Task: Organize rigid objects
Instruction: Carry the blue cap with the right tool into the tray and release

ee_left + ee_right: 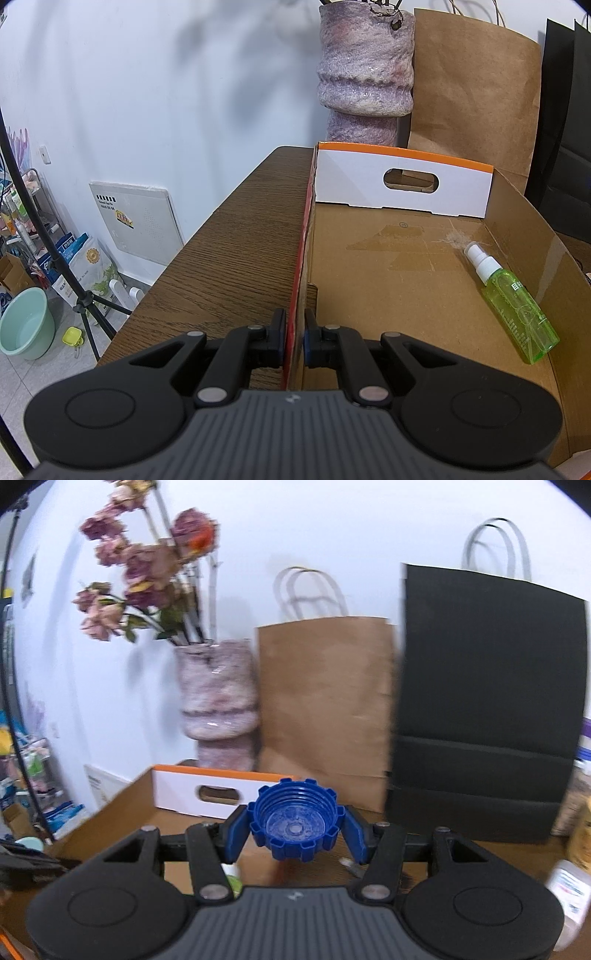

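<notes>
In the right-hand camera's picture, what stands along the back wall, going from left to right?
Vase of dried flowers → brown paper bag → black paper bag.

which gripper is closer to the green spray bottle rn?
Probably left. The left gripper clamps the cardboard box wall, across the floor from the green spray bottle. The right gripper holds a blue cap above the box.

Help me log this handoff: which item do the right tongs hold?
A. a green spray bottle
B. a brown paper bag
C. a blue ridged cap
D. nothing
C: the right tongs are shut on the blue ridged cap, its open threaded side facing the camera, while the green spray bottle lies in the cardboard box.
</notes>
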